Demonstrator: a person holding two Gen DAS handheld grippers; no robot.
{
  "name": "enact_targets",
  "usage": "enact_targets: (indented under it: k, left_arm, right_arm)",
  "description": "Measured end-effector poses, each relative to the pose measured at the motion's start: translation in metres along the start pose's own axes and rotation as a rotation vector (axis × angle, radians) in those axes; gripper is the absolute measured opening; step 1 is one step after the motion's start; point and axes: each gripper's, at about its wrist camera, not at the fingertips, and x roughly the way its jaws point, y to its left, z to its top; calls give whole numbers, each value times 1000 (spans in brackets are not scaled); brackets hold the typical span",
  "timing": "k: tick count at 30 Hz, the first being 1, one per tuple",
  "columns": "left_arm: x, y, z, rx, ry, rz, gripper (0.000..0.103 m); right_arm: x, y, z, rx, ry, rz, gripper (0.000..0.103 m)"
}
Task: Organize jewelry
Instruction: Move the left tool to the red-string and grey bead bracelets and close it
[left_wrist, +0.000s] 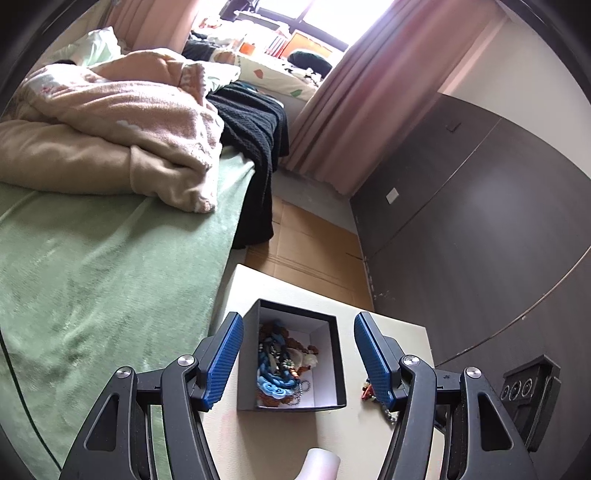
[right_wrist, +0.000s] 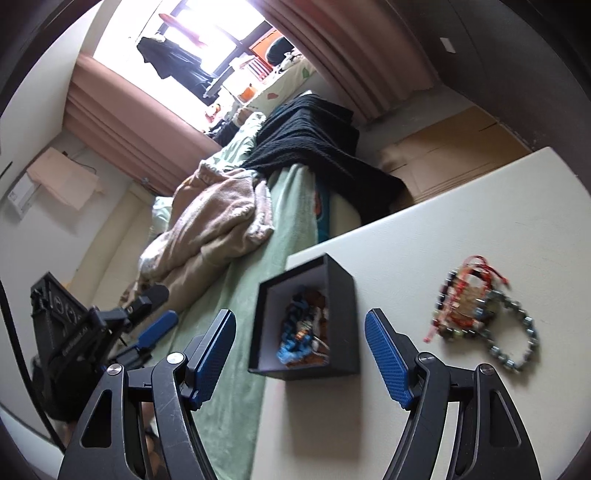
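Note:
A small black box (left_wrist: 247, 369) with a white inside stands open on the white table (left_wrist: 391, 332). In it lies a heap of jewelry (left_wrist: 275, 365): a blue braided cord, brown beads and a ball chain. My left gripper (left_wrist: 299, 356) is open, its blue pads either side of the box and clear of its walls. My right gripper (right_wrist: 299, 332) is also open, with nothing in it, and the box (right_wrist: 343, 317) shows between its fingers. To the right of the box, red cord bracelets (right_wrist: 469, 295) and a grey-green bead bracelet (right_wrist: 517, 339) lie loose on the table.
A bed with a green sheet (left_wrist: 92, 277) and piled blankets (left_wrist: 129, 122) runs along the table's left edge. A dark wardrobe (left_wrist: 480, 221) stands to the right, with cardboard (left_wrist: 306, 240) on the floor beyond. A pale rounded object (left_wrist: 321, 461) sits at the table's near edge.

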Motion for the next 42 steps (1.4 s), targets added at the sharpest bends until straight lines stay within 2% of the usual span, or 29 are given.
enact_targets:
  k: [5, 10, 14, 17, 19, 22, 26, 29, 32, 35, 37, 42]
  left_arm:
    - [-1, -16, -9, 14, -32, -11, 63]
    - [7, -42, -23, 96, -21, 31, 63]
    - [17, -57, -31, 104, 2, 20, 63]
    - [27, -72, -38, 134, 34, 16, 72]
    - [32, -83, -43, 167, 38, 7, 82]
    - [37, -98, -51, 207, 38, -3, 89]
    - [51, -115, -66, 262, 82, -14, 89]
    - [60, -122, -73, 268, 126, -48, 89]
    - [71, -128, -80, 287, 166, -49, 89]
    - [84, -132, -87, 284, 206, -62, 82]
    - [91, -135, -90, 293, 228, -53, 67]
    - [114, -142, -103, 306, 308, -52, 50]
  right_arm:
    - [-20, -12, -5, -6, 5, -73, 73]
    - [-42, -30, -1, 43, 0, -133, 73]
    - [-61, -45, 3, 70, -20, -175, 77]
    - [-71, -53, 5, 83, -25, -180, 86]
    - [-77, -59, 6, 93, -29, -182, 92]
    - [-86, -70, 7, 106, -22, -193, 93]
    - [-101, -87, 11, 125, -23, -208, 94]
    - [-110, -100, 15, 142, -21, -216, 94]
    - [-117, -109, 16, 160, -29, -216, 94]
    - [-117, -118, 17, 173, -6, -220, 94]
    - [-116, -123, 18, 184, 4, -228, 94]
    - [-114, -132, 20, 205, 16, -242, 93]
